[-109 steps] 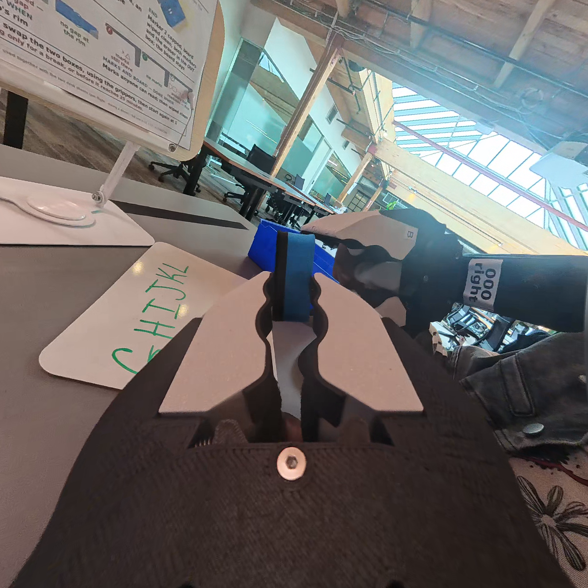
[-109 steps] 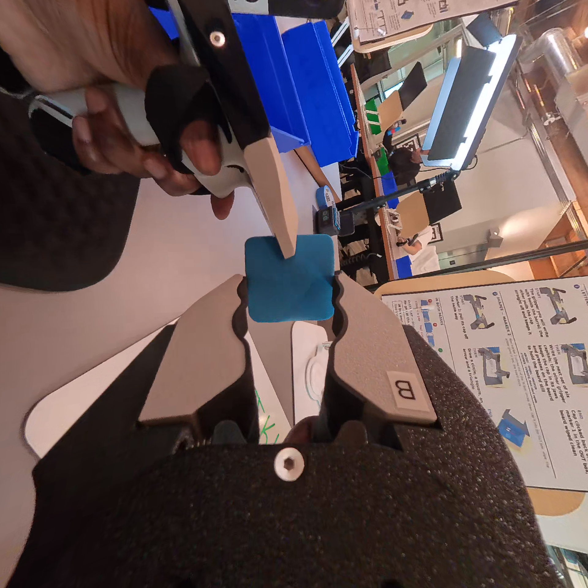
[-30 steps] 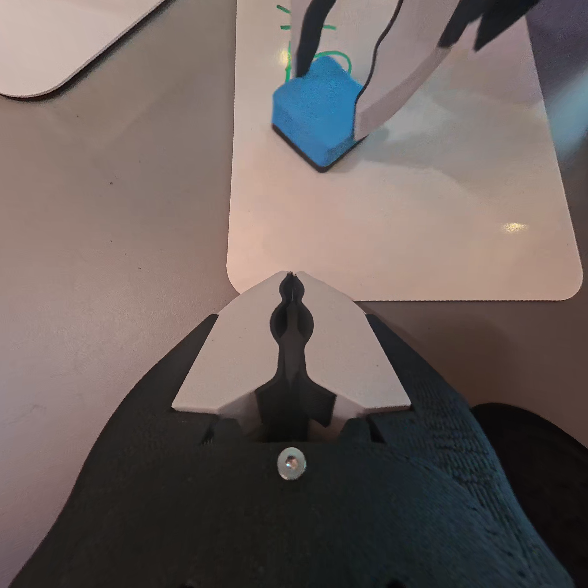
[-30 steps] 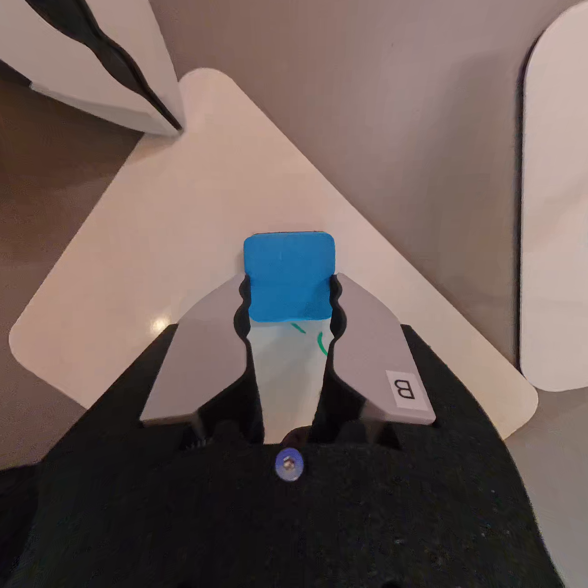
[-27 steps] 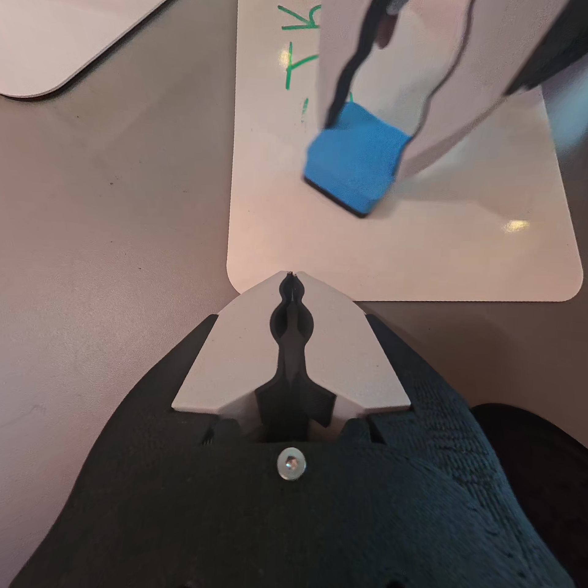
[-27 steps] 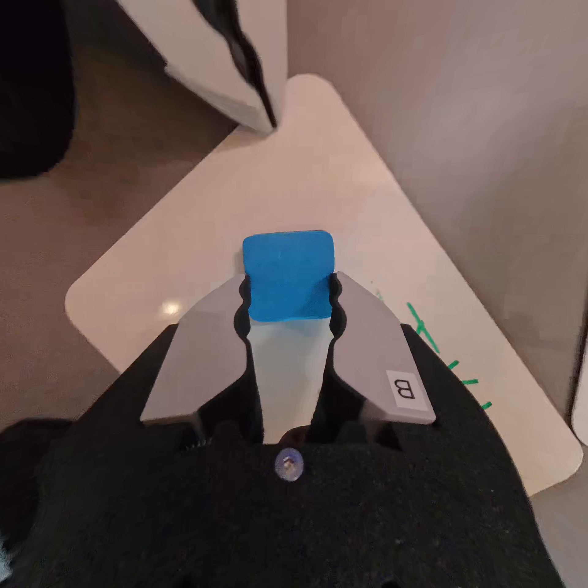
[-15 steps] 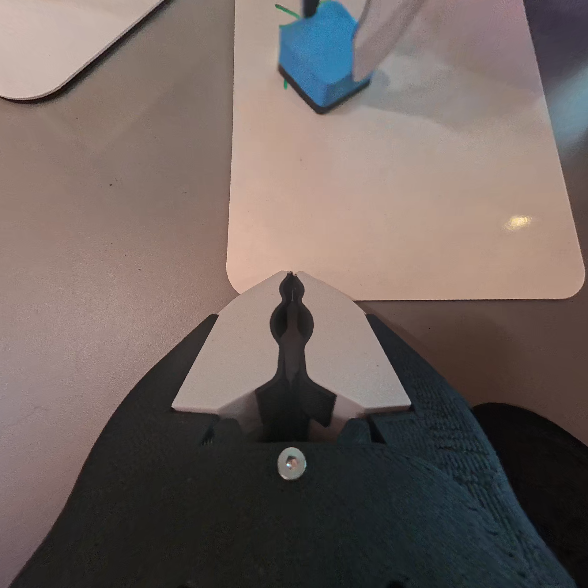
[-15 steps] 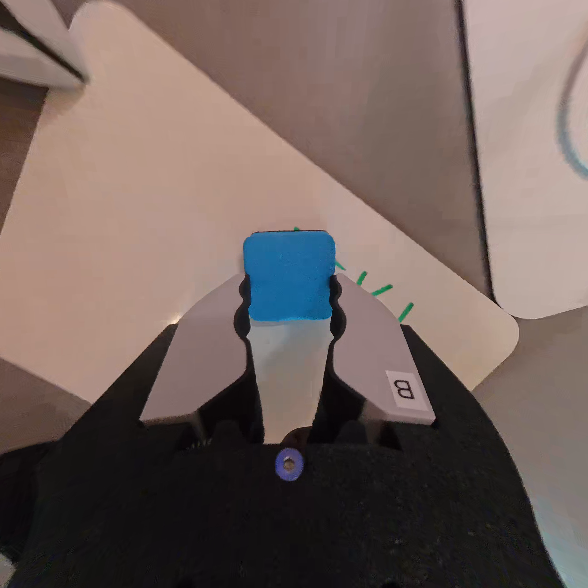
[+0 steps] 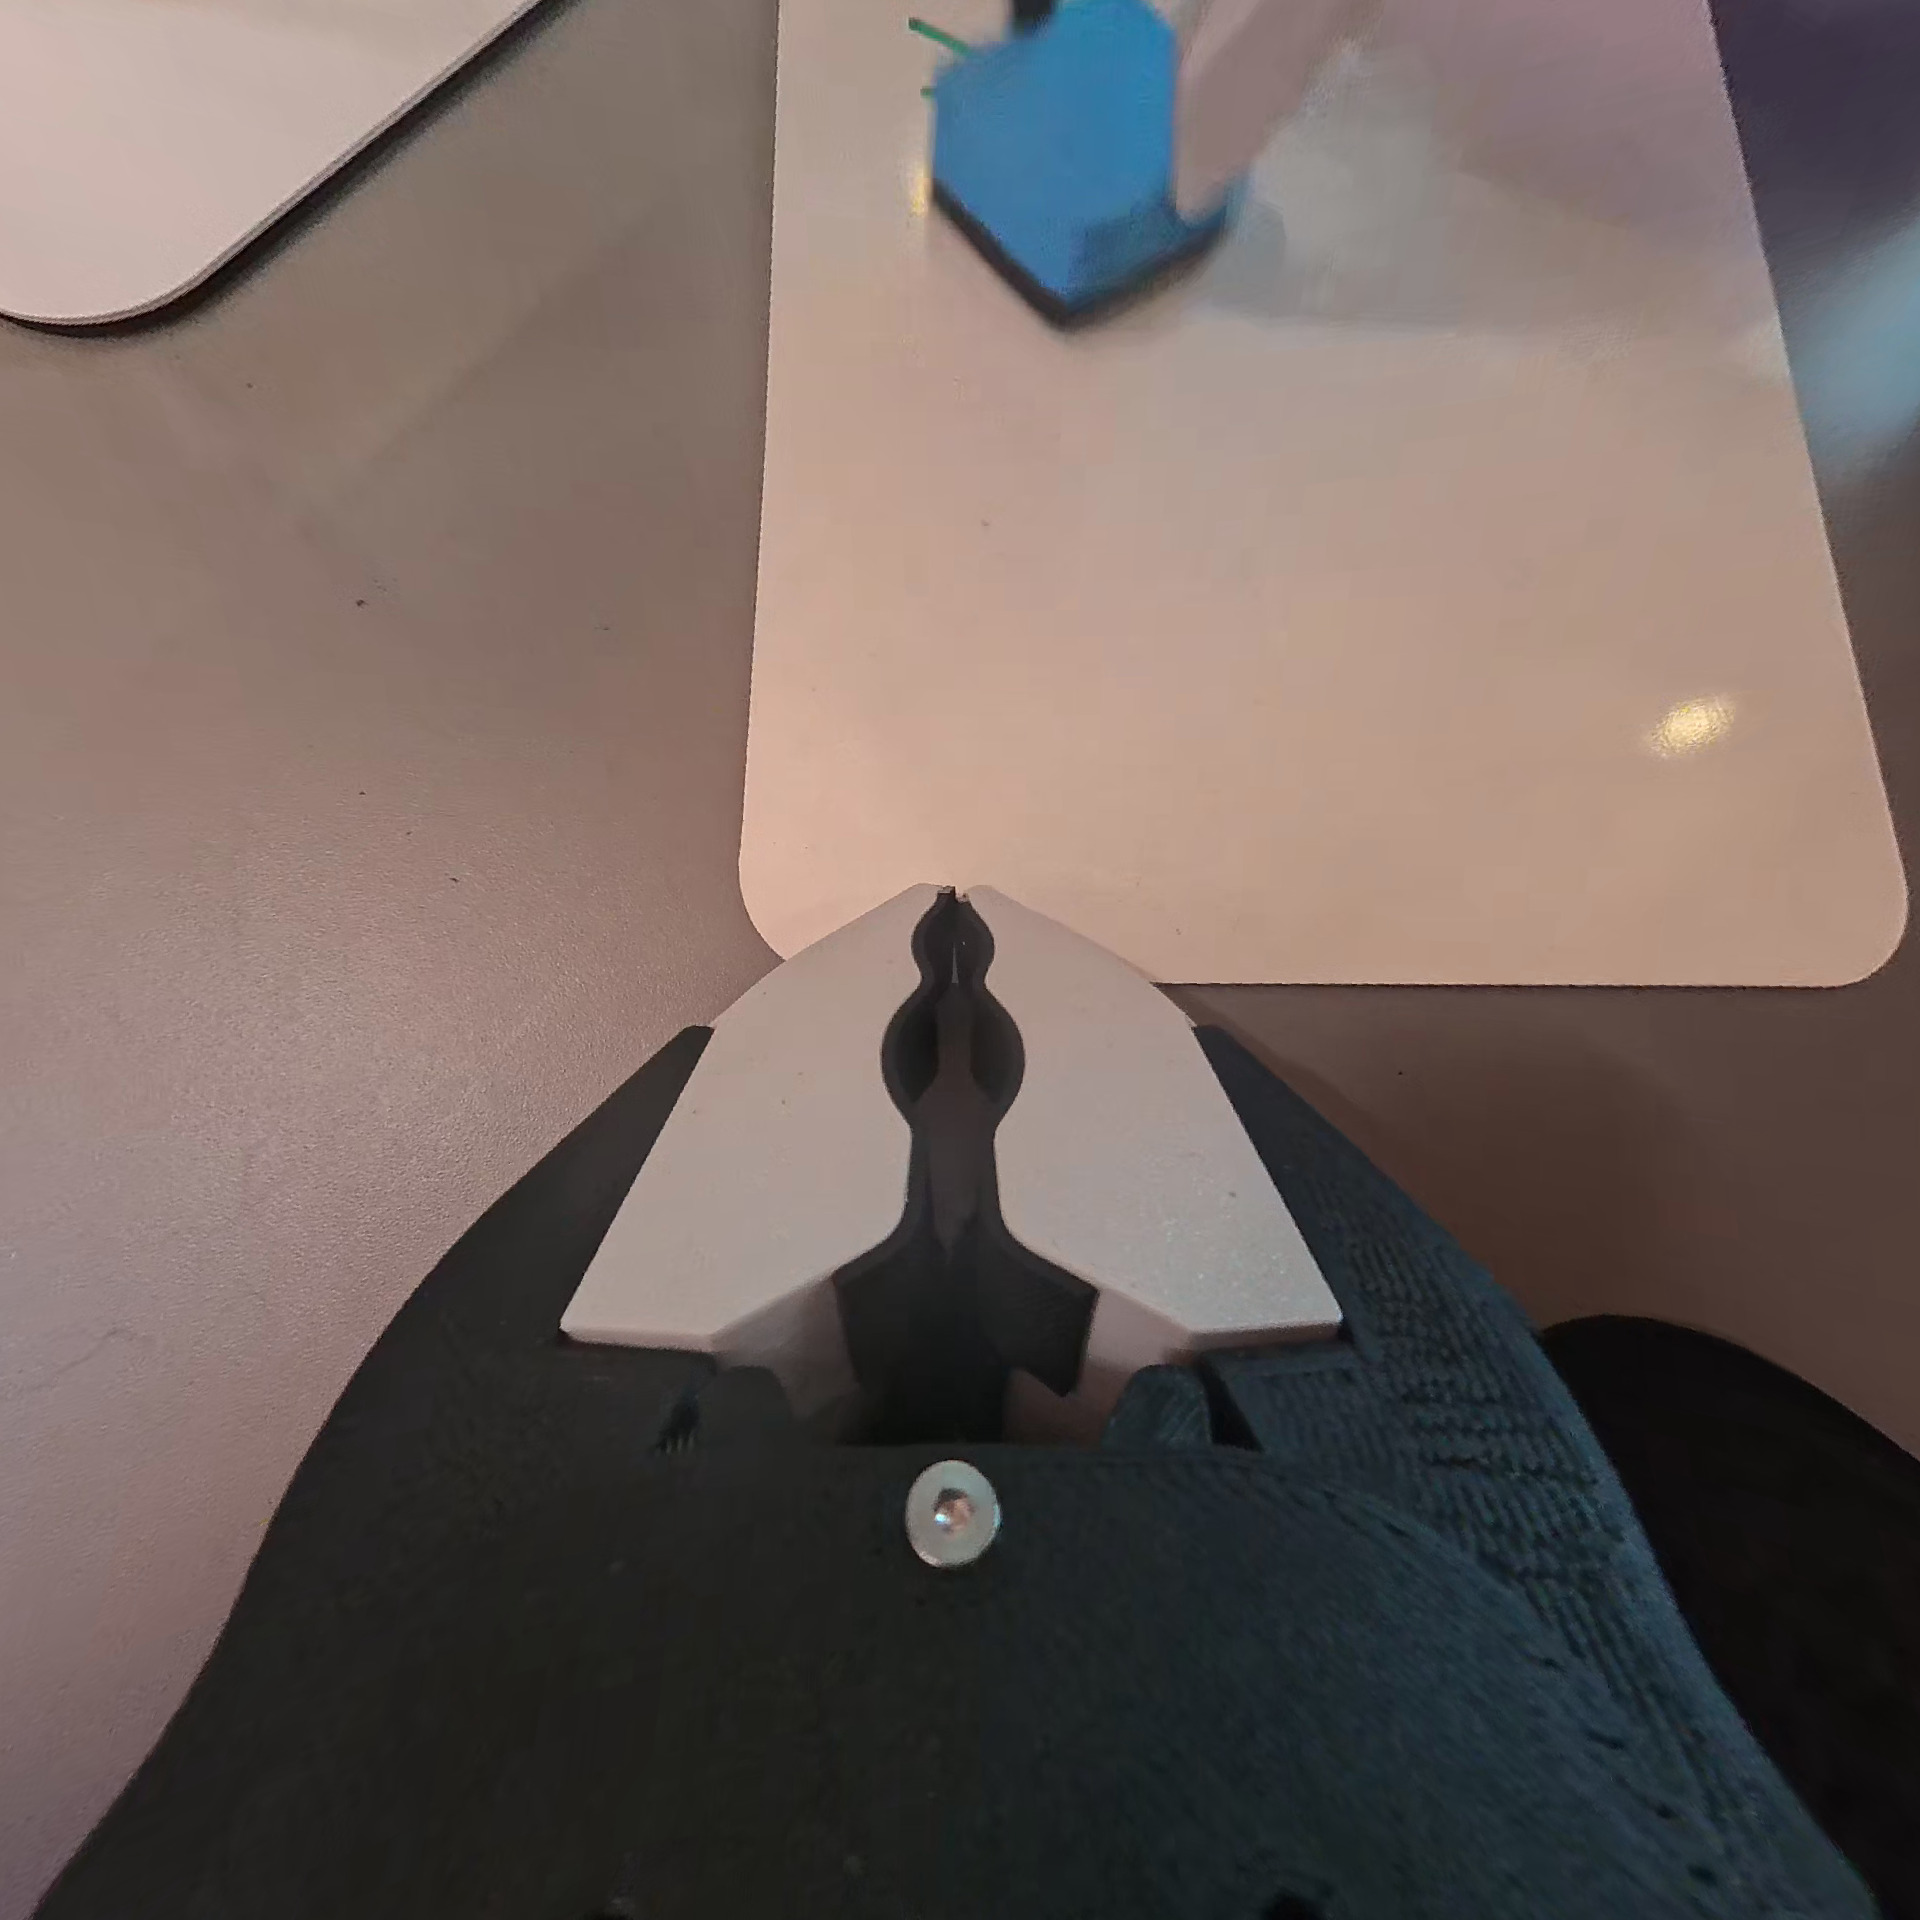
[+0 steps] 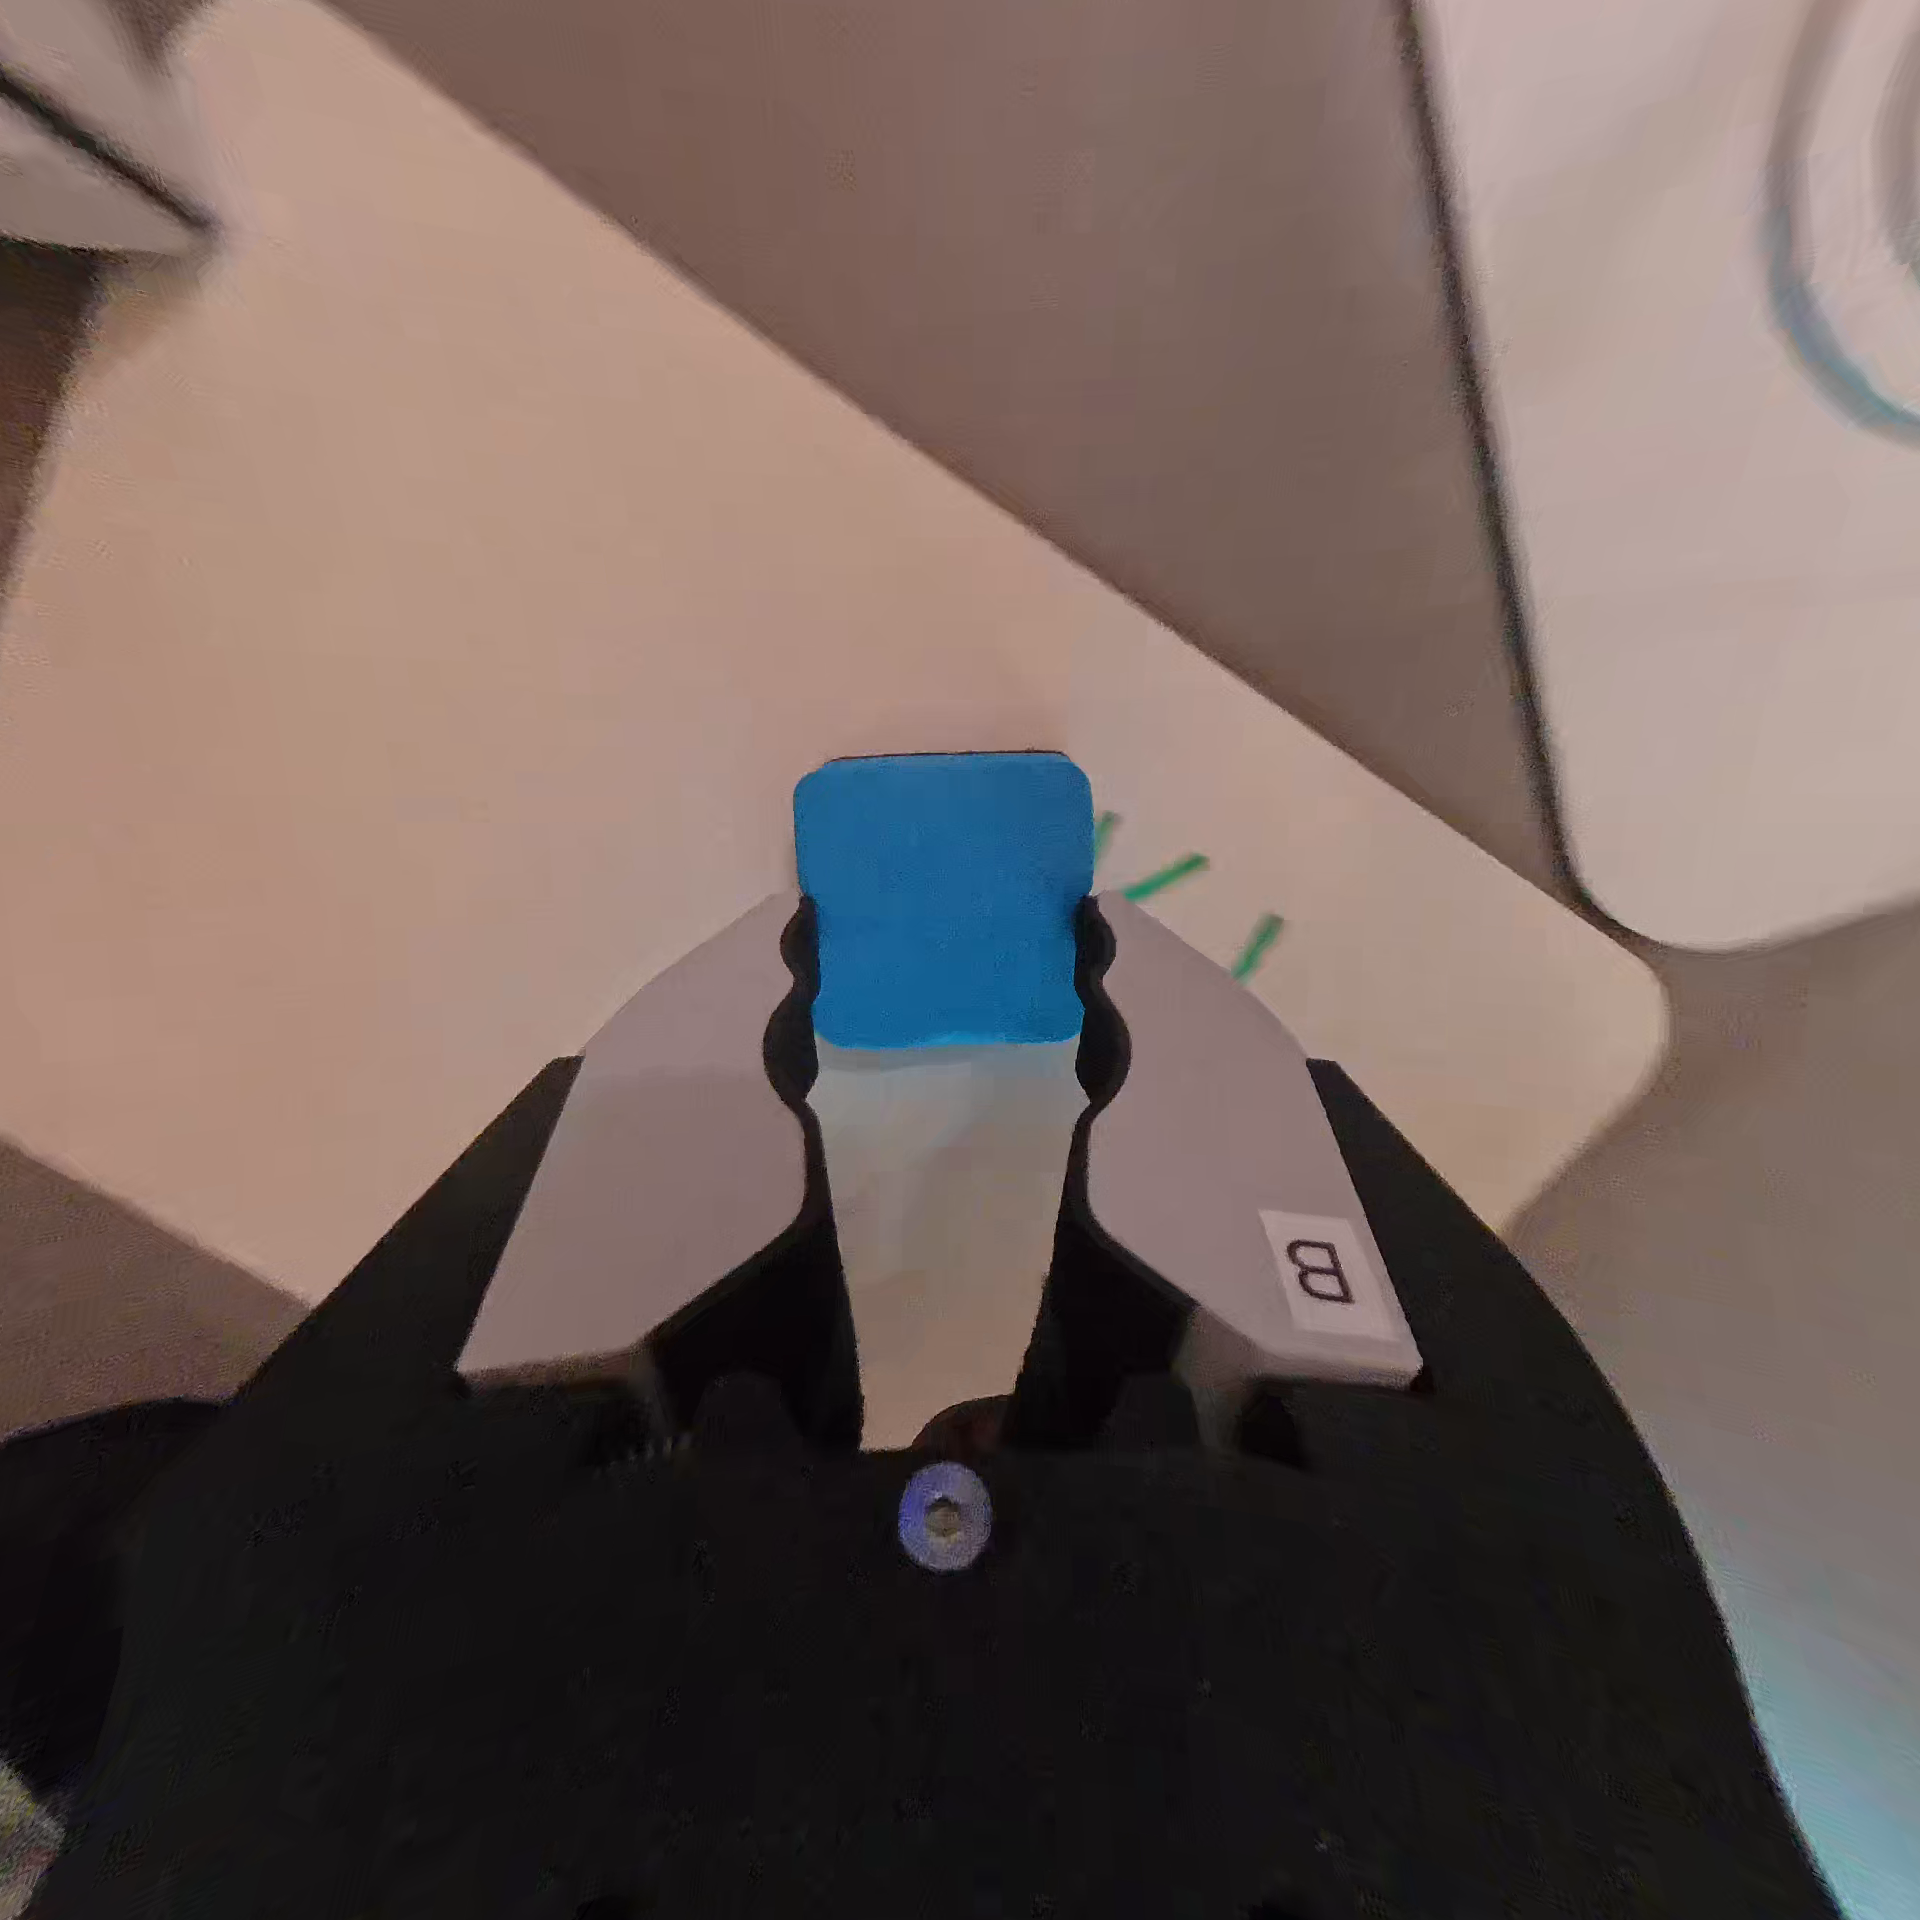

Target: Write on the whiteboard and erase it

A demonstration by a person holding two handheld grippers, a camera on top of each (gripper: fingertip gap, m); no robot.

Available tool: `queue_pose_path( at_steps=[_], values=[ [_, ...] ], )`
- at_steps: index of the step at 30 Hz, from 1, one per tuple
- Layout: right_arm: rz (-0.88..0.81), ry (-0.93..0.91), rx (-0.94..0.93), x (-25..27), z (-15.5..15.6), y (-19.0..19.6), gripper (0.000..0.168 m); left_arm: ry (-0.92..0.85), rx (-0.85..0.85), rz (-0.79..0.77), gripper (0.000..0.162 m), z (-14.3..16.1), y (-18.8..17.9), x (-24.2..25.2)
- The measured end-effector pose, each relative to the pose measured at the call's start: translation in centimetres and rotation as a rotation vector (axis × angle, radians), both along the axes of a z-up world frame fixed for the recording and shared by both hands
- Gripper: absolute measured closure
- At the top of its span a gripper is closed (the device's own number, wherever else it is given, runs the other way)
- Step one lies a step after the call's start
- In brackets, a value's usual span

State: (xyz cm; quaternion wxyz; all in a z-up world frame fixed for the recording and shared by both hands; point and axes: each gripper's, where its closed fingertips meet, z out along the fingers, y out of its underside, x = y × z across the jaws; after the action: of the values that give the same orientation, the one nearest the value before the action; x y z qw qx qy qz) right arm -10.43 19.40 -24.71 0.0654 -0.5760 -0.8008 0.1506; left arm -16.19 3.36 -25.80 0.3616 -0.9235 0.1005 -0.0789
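We've R gripper (image 10: 940, 925) clamped on blue eraser (image 10: 940, 899), pad down on whiteboard (image 9: 1299, 623), far end. L gripper (image 9: 951, 894) jaws together, empty, tips at board's near-left corner. Green marks (image 10: 1164, 878) remain beside eraser. Risks: board slides under swipe if L pressure weak; eraser tilts, misses strokes near far edge.

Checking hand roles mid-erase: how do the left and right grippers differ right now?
The left gripper is shut on nothing, its tips meeting; the right gripper is shut on the blue eraser. The left sits at the whiteboard's near corner, seemingly steadying it; the right holds the eraser down near the far edge, beside the remaining green marks. The right blurs with motion; the left looks sharp. Both share grey fingers and black bodies.
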Motion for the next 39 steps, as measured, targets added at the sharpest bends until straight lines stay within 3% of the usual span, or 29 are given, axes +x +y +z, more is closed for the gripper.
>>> queue_pose_path(
  at_steps=[3, 6, 8, 9, 11, 13, 15, 18, 20, 23, 26, 29, 31, 34, 36, 38, 39],
  values=[
    [-0.103, 0.093, 0.052, -2.2, 0.0, 1.5, 0.12, 0.002, 0.0, 0.001, 0.16, 0.0, 0.0, 0.0],
    [0.083, 0.068, -0.01, -0.6, 0.0, -2.0, 0.12, -0.002, 0.0, 0.004, 0.161, 0.0, 0.0, 0.0],
    [0.012, -0.031, -0.002, 1.1, 0.0, 0.8, 0.12, -0.001, 0.0, 0.003, 0.16, 0.0, 0.0, 0.0],
    [-0.08, -0.026, 0.076, 0.9, 0.0, 3.4, 0.12, 0.0, -0.001, 0.003, 0.16, 0.0, 0.1, 0.0],
    [-0.177, 0.055, 0.078, -0.5, 0.1, 4.6, 0.12, 0.002, -0.001, 0.003, 0.16, 0.0, 0.0, 0.0],
    [-0.067, 0.121, 0.025, -0.7, 0.1, 1.8, 0.119, 0.0, -0.001, 0.003, 0.161, 0.0, 0.0, 0.1],
    [0.003, 0.054, -0.04, 1.2, 0.2, 1.1, 0.12, -0.006, -0.002, 0.005, 0.161, 0.0, 0.0, 0.0],
    [-0.201, 0.018, 0.065, 1.5, 0.1, 6.7, 0.12, 0.0, -0.002, 0.004, 0.161, 0.0, 0.0, 0.0],
    [-0.256, 0.108, 0.057, -0.3, 0.2, 6.7, 0.119, 0.0, -0.002, 0.004, 0.16, 0.0, 0.0, 0.0],
    [-0.145, 0.097, -0.029, 0.1, 0.2, 4.6, 0.12, -0.002, -0.001, 0.005, 0.16, 0.0, 0.0, 0.0],
    [-0.324, 0.076, 0.043, -0.3, 0.1, 8.4, 0.12, -0.001, -0.002, 0.005, 0.16, 0.0, -0.1, 0.0],
    [-0.162, 0.134, 0.017, -1.3, 0.1, 4.4, 0.119, -0.004, -0.001, 0.005, 0.16, 0.0, -0.1, 0.0],
    [-0.128, 0.05, -0.001, 0.7, 0.1, 4.3, 0.119, -0.006, -0.002, 0.008, 0.16, 0.0, 0.0, 0.0],
    [-0.379, -0.005, 0.076, 2.8, 0.1, 9.2, 0.12, 0.002, -0.002, 0.008, 0.161, 0.0, -0.1, 0.0],
    [-0.359, 0.076, 0.105, 2.1, 0.2, 8.1, 0.119, 0.009, -0.002, 0.007, 0.16, 0.0, -0.1, 0.1],
    [-0.191, 0.09, 0.028, 2.5, 0.1, 3.8, 0.119, 0.005, -0.002, 0.008, 0.16, 0.0, -0.1, 0.1],
    [-0.159, 0.062, 0.022, 3.4, 0.1, 3.3, 0.119, 0.004, -0.002, 0.009, 0.16, 0.0, 0.0, 0.1]
  ],
)
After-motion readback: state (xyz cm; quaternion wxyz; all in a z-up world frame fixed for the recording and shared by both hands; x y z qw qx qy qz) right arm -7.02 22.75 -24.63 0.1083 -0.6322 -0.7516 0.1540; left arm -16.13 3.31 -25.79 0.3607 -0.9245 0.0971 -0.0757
